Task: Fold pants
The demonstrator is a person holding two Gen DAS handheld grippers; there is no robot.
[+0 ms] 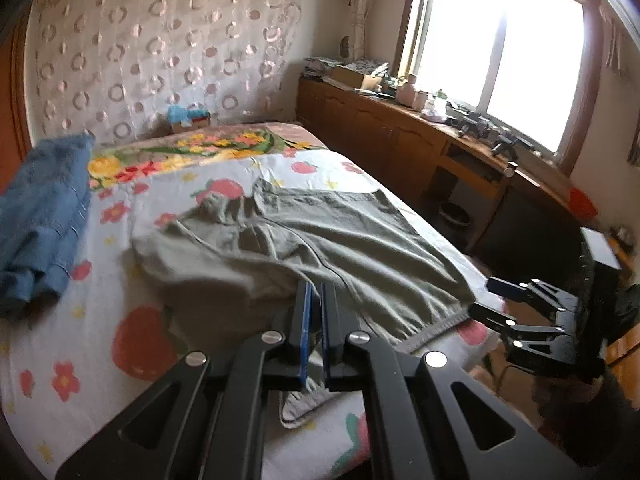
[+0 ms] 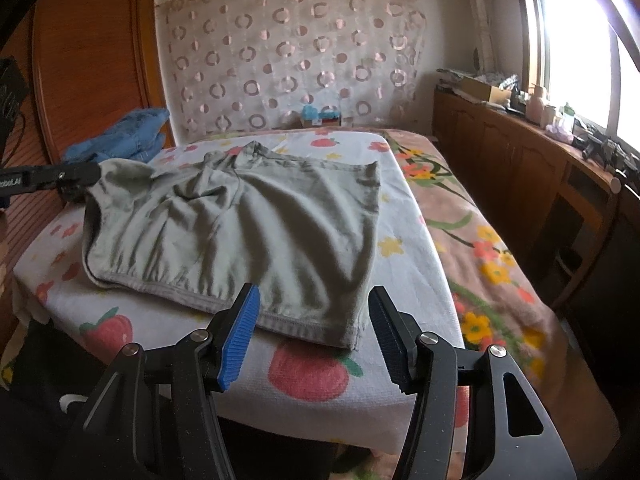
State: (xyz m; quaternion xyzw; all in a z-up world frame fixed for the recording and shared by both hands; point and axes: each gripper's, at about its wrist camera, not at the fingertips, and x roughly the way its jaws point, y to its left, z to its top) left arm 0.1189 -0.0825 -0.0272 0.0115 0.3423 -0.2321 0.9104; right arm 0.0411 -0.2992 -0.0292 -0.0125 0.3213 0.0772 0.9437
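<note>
A pair of grey-green pants (image 2: 240, 232) lies spread and rumpled on a bed (image 2: 404, 280) covered by a white sheet printed with strawberries and flowers. The left gripper (image 1: 314, 332) has its blue-padded fingers nearly together, pinching a fold of the pants' fabric at one side of the garment; in the right wrist view the same gripper (image 2: 80, 178) reaches in from the left and lifts that corner slightly off the sheet. The right gripper (image 2: 312, 340) hovers with its fingers spread wide on either side of the hem corner nearest the bed's foot edge, holding nothing; whether the pads touch the cloth cannot be told. In the left wrist view this gripper (image 1: 486, 300) sits just beside the pants' hem at the bed's edge. A heap of blue clothing (image 1: 44, 216) rests on the far left part of the bed, well apart from the pants. A floral blanket (image 2: 472, 236) covers the window side of the bed. A small box with something blue on top (image 2: 320, 117) stands at the head of the bed, against a curtain with a ring pattern (image 2: 288, 60). A long wooden cabinet (image 1: 384, 128) runs under a bright window (image 1: 500, 40), its top surface crowded with bottles, boxes and small items. A bin (image 1: 454, 214) stands on the floor between bed and cabinet.
</note>
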